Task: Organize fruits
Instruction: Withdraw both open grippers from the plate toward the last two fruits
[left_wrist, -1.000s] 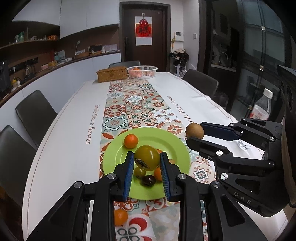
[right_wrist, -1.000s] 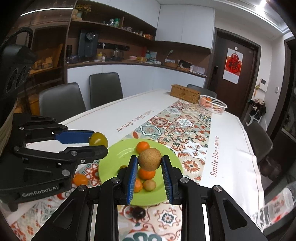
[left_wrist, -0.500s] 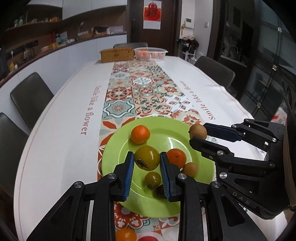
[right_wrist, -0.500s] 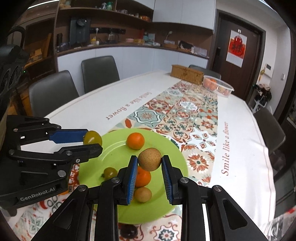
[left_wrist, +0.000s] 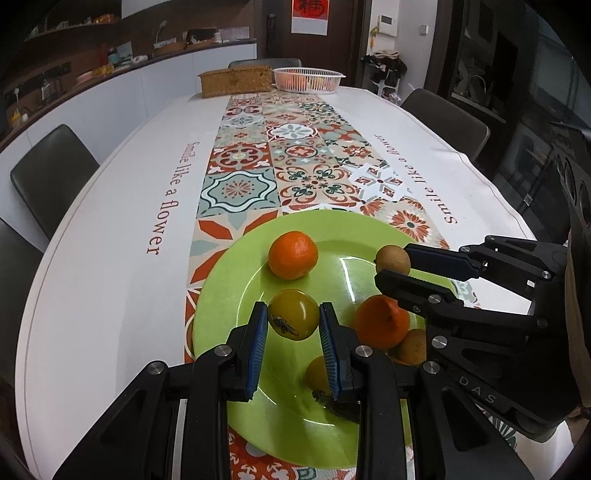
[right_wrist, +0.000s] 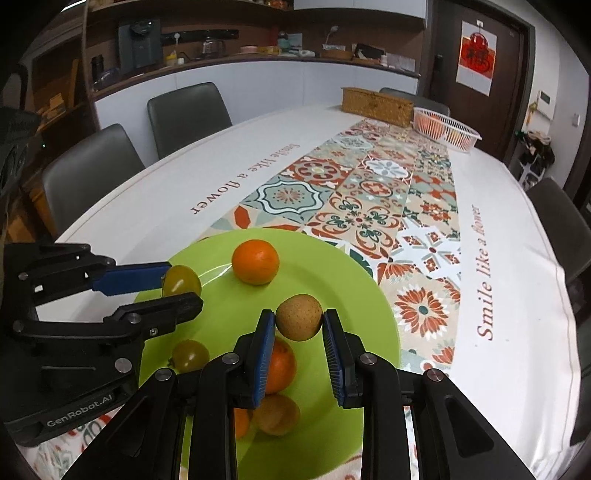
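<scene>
A green plate (left_wrist: 295, 417) (right_wrist: 354, 280) lies on the patterned runner and holds an orange (left_wrist: 292, 254) (right_wrist: 255, 261), more oranges and small fruits. My left gripper (left_wrist: 293, 325) is shut on a yellow-green tomato (left_wrist: 293, 314) (right_wrist: 181, 281) just above the plate's left part. My right gripper (right_wrist: 299, 325) is shut on a brown round fruit (right_wrist: 299, 316) (left_wrist: 392, 259) above the plate's right part. A small green tomato (right_wrist: 190, 355) lies on the plate below the left gripper.
A wicker box (left_wrist: 236, 80) (right_wrist: 376, 105) and a white basket with oranges (left_wrist: 308, 78) (right_wrist: 445, 129) stand at the table's far end. Grey chairs (right_wrist: 184, 114) line both sides. The white cloth bears red lettering.
Both grippers have moved forward and down over the plate, each still holding its fruit. The plate now looks nearer and larger in both views.
</scene>
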